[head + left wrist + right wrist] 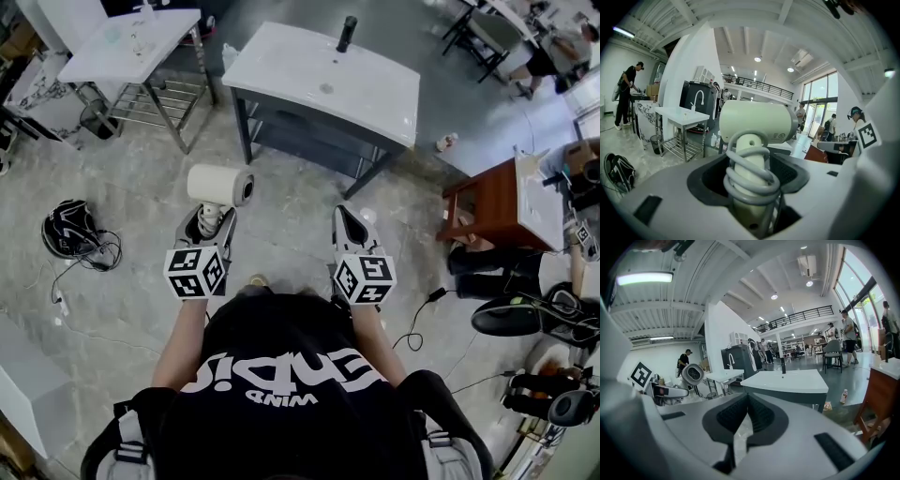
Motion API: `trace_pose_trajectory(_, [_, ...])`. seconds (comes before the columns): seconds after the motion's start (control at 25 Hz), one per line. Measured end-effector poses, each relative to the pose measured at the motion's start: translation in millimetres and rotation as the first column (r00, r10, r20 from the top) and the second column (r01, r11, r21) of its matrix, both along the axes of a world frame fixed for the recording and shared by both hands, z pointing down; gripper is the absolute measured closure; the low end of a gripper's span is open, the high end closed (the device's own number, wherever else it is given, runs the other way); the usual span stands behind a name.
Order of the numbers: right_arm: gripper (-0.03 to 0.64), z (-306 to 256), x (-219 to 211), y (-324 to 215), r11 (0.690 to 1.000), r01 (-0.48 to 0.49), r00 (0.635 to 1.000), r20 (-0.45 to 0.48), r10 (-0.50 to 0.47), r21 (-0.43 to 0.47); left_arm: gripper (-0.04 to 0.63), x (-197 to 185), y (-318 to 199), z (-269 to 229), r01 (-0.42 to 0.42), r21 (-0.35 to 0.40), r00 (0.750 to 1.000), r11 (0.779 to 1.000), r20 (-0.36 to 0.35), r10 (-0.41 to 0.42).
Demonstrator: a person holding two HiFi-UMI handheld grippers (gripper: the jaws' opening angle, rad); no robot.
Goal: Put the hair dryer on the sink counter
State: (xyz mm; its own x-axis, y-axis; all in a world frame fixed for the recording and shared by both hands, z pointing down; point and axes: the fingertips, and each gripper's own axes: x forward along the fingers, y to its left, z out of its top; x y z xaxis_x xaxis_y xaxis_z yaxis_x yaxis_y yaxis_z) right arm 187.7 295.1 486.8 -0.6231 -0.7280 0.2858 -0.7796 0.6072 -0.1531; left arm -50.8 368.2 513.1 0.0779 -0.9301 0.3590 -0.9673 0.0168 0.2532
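One hair dryer [219, 185] is sitting pinched in the left tool [212, 217]. The right tool [346, 217] is pressing together, empty.

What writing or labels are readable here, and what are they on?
"WIND", seemingly: small white print on the person's black shirt; the larger letters are unclear.
Label on the hair dryer: too small to read.
The cubes on the left gripper and right gripper: patterns only, no words.

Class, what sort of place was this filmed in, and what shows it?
Probably a workshop or test hall, not a home: a freestanding sink counter, a mezzanine railing, loose cables.
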Motion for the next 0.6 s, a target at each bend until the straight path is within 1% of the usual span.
trace_pose_trajectory(0.2, [0.598,1.8,-19.0,3.1,1.0,-0.02,1.0,0.008,0.02,0.002,0.308,-17.0,-5.9,2.7,-0.044,0.003,0.999,0.999,0.015,0.044])
trace_pose_trajectory(0.36, [0.598,2.2,-32.4,3.9,1.0,-0.024,1.0,0.006,0.024,0.001,0.308,-30.8,-6.3,1.6,-0.055,0.01,0.998,0.998,0.02,0.055])
trace_pose_trajectory(0.6, [0.598,2.5,-38.2,-8.4,0.999,-0.042,0.999,-0.008,0.042,-0.004,0.308,-42.4,-18.3,2.3,-0.06,0.008,0.998,0.998,0.013,0.06])
